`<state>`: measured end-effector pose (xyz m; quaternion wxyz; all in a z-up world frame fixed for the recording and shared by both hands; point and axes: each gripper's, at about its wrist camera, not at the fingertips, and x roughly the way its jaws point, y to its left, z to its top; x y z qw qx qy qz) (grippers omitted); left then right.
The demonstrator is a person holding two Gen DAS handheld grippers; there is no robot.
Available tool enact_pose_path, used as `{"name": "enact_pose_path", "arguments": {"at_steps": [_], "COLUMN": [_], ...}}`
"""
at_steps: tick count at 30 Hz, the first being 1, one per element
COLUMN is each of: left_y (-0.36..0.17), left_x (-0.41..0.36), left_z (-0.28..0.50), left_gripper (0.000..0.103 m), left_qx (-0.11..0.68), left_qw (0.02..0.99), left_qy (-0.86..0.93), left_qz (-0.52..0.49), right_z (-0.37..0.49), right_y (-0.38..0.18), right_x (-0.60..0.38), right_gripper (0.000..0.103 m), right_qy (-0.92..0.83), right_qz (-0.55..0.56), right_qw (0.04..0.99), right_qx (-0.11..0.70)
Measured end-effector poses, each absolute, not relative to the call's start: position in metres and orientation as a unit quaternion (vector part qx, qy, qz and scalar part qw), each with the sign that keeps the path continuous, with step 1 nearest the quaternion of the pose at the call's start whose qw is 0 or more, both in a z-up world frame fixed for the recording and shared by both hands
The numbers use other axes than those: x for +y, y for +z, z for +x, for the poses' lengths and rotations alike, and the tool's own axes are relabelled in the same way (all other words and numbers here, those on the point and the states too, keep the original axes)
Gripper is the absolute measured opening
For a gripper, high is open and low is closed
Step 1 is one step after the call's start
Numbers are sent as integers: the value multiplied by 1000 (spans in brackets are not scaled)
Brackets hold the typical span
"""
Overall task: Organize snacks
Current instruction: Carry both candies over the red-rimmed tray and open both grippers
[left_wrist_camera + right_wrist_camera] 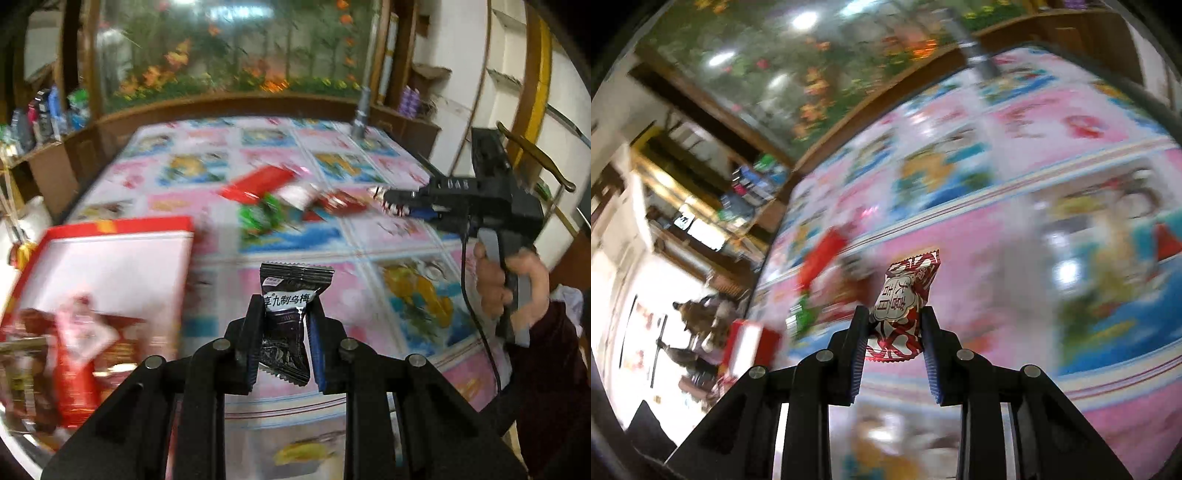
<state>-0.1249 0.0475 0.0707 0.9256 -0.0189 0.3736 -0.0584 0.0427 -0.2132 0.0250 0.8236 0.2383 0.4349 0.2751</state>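
The left hand-held gripper (282,325) is closed on a black plum candy (286,325), its two fingers (248,343) pinching the wrapper at the waist so the crimped top stands above them and the lower end hangs between them. White lettering crosses the glossy black wrapper. It is held above the worktop (369,243), which is covered by a pink and blue picture-tile cloth with bare cloth directly ahead and to the right.

Just to the left lies an open red box (122,258) with a white inside; its near end holds several red packets, blurred. Farther ahead, a loose pile of snacks (280,195), red, green and white wrappers, lies mid-worktop, apart from the box. The worktop's far edge meets a wooden ledge below a fish tank (229,48).

The right hand-held gripper (894,328) is closed on a red and white candy (901,306), gripped across its middle, the zigzag top edge standing clear of the fingers. Its wrapper is red with white swirls and a white label bearing characters. In the left wrist view this gripper is held up on the right, over the worktop's right side, pointing toward the pile. In the right wrist view, the pile and red box sit to its left, blurred.
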Motion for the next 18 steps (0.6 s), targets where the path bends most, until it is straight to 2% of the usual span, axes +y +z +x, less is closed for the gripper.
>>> {"name": "enact_pose_path", "arguments": {"at_steps": [8, 18], "left_y": [90, 75], "left_x": [126, 206], "left_z": [-143, -157], "left_gripper": [20, 20], "left_qx": [340, 350], "left_qw": [939, 926], "left_qy": [19, 105], "left_qz": [-53, -97], "right_z": [18, -15], "right_y": [32, 32], "right_x": [-93, 36], "right_gripper": [28, 28], "right_qy": [392, 476], "right_qz": [215, 150], "right_qw": [785, 745], "right_qx": [429, 443]}}
